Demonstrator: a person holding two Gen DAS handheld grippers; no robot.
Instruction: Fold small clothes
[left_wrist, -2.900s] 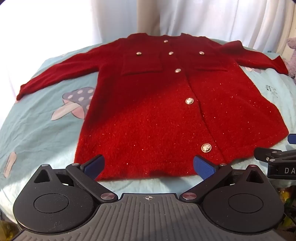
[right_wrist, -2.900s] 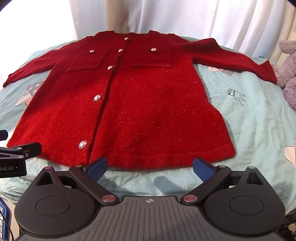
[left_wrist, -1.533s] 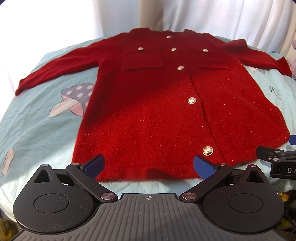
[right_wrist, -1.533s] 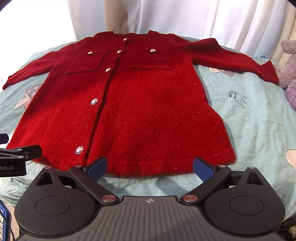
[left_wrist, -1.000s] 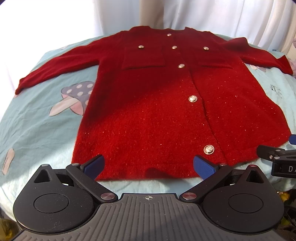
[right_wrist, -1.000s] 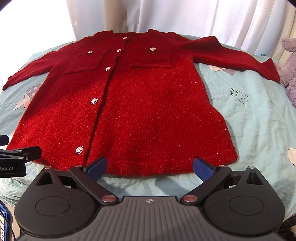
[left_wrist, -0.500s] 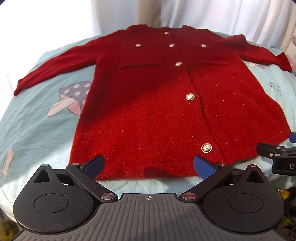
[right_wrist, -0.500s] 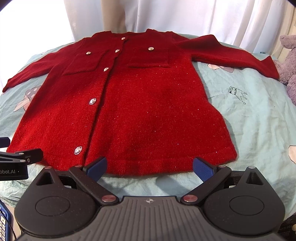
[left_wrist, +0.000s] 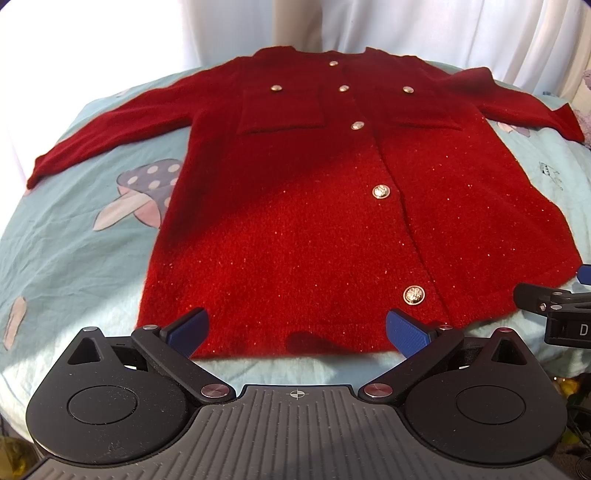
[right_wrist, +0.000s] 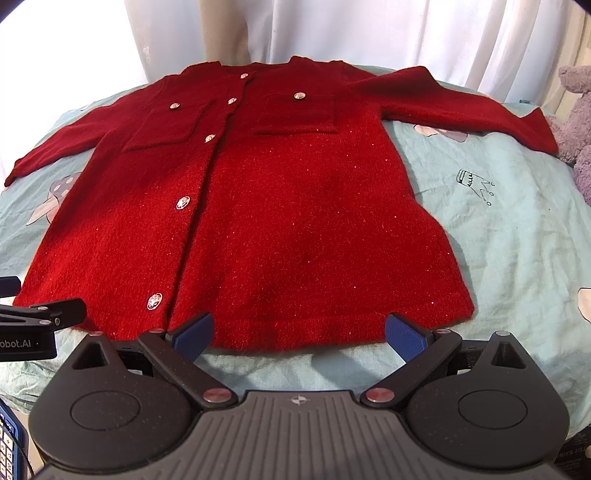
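Across the mushroom-print sheet (left_wrist: 74, 236) lay the red buttoned cardigan (left_wrist: 295, 221), flat, sleeves out, while left tongs (left_wrist: 297, 328) and right tongs (right_wrist: 298, 328) hovered spread over its near hem, where thick fuzzy knit might slip or bunch.

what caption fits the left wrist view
Open left gripper at the hem of a red cardigan spread flat.

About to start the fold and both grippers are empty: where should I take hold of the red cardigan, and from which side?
Probably the hem. The red cardigan lies flat, buttoned, sleeves spread, with its bottom edge nearest both open grippers. Pinch the hem corners from the near side: left hand-held gripper at the left corner, right hand-held gripper at the right corner, sliding the lower fingers under the edge on the blue sheet.
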